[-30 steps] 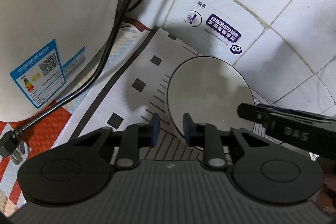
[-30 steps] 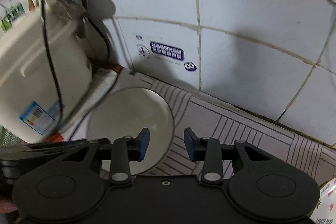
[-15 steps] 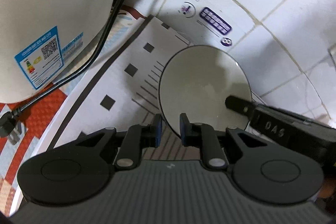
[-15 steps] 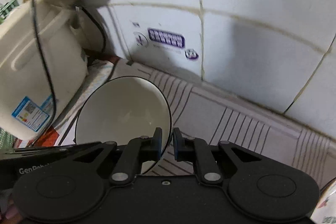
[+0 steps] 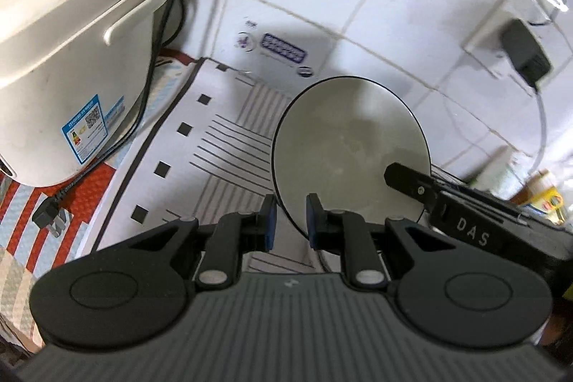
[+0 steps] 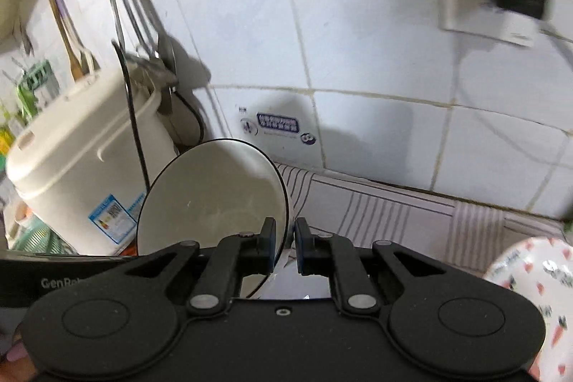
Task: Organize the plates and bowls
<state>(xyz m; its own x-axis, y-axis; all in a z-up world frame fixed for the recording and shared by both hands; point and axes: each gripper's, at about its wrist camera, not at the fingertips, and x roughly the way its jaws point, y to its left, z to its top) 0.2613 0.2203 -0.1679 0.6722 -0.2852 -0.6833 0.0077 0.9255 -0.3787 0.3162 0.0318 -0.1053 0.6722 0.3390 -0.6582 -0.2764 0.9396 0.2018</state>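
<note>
Both grippers had clamped onto the rim of one cream bowl (image 5: 349, 149) with a thin dark edge. A second before, the right gripper (image 6: 284, 244) stood open beside that rim while the bowl sat on the striped mat (image 5: 229, 149); now its blue pads pinched the rim at lower centre of the right wrist view, and the left gripper (image 5: 289, 221) gripped the near edge at lower centre of its own view. The bowl had tipped up and looked raised off the mat, held between the two. The rice cooker (image 5: 71, 59) had slid toward the upper left of the frame. A carrot-printed dish (image 6: 530, 289) waited at lower right. Judging by this, the pick-up was done and carrying to a stacking spot remained.
</note>
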